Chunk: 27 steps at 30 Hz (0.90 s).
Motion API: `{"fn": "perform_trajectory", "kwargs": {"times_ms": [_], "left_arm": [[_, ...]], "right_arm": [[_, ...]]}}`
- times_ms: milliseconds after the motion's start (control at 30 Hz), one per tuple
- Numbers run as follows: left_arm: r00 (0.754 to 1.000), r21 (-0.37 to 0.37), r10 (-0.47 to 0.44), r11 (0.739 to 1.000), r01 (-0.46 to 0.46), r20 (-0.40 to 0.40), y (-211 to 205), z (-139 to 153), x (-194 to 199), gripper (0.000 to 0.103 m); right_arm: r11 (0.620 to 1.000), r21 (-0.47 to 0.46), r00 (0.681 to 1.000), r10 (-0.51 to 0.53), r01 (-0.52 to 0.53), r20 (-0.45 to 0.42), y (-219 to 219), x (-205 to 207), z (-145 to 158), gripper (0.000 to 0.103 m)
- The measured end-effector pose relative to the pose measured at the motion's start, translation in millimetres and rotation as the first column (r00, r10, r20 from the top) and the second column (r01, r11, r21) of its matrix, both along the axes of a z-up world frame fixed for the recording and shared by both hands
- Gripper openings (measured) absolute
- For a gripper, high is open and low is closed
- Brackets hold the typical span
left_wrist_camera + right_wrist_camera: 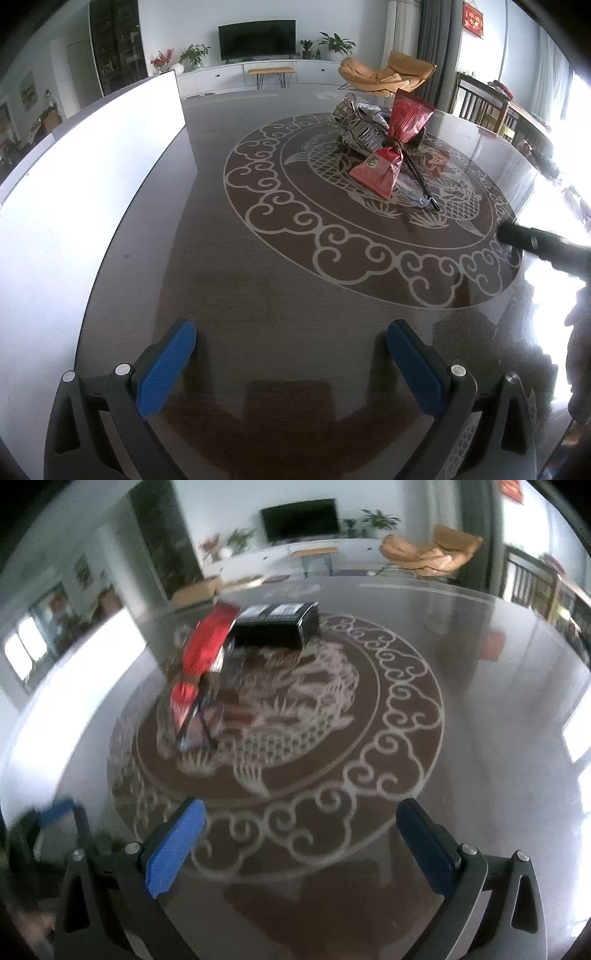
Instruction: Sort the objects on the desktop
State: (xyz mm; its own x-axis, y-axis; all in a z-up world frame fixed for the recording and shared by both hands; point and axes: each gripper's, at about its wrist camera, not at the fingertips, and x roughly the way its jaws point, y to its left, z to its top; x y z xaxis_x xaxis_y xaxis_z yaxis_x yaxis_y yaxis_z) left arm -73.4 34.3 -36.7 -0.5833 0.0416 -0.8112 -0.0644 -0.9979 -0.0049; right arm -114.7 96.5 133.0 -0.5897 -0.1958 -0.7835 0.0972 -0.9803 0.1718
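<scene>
A pile of objects lies at the middle of the round patterned table (258,295): a red packet (391,147), a silver-patterned pouch (360,127) behind it, and dark-framed glasses (421,184) in front. My left gripper (291,363) is open and empty, low over the table, well short of the pile. In the blurred right wrist view the red packet (207,653), a black box (277,626) and the glasses (199,723) lie ahead to the left. My right gripper (301,840) is open and empty.
A large white box (92,177) stands along the table's left side. The other gripper's dark body (535,242) shows at the right edge. Chairs stand beyond the table's far right rim (480,107).
</scene>
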Motion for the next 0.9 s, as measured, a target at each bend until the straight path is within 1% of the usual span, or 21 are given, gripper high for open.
{"fn": "perform_trajectory", "kwargs": {"times_ms": [133,333,467,567,767,900], "left_arm": [[1.000,0.000,0.000,1.000,0.000,0.000,0,0,0,0.103],[1.000,0.000,0.000,1.000,0.000,0.000,0,0,0,0.103],[1.000,0.000,0.000,1.000,0.000,0.000,0,0,0,0.103],[1.000,0.001,0.001,1.000,-0.001,0.000,0,0,0,0.103],[1.000,0.000,0.001,1.000,-0.001,0.000,0,0,0,0.103],[1.000,0.000,0.001,1.000,-0.001,0.000,0,0,1,0.103]], "right_arm": [[0.998,-0.043,0.999,-0.041,0.040,-0.003,4,-1,-1,0.103],[1.000,-0.010,1.000,-0.019,0.019,-0.020,5,7,1,0.103],[1.000,-0.014,1.000,-0.016,0.016,-0.002,8,5,0,0.103],[1.000,-0.016,1.000,-0.021,0.021,-0.009,8,3,3,0.103],[1.000,-0.012,0.999,0.003,-0.003,-0.049,-3,-2,17,0.103],[0.999,-0.031,0.998,0.034,-0.036,-0.051,-22,-14,17,0.103]]}}
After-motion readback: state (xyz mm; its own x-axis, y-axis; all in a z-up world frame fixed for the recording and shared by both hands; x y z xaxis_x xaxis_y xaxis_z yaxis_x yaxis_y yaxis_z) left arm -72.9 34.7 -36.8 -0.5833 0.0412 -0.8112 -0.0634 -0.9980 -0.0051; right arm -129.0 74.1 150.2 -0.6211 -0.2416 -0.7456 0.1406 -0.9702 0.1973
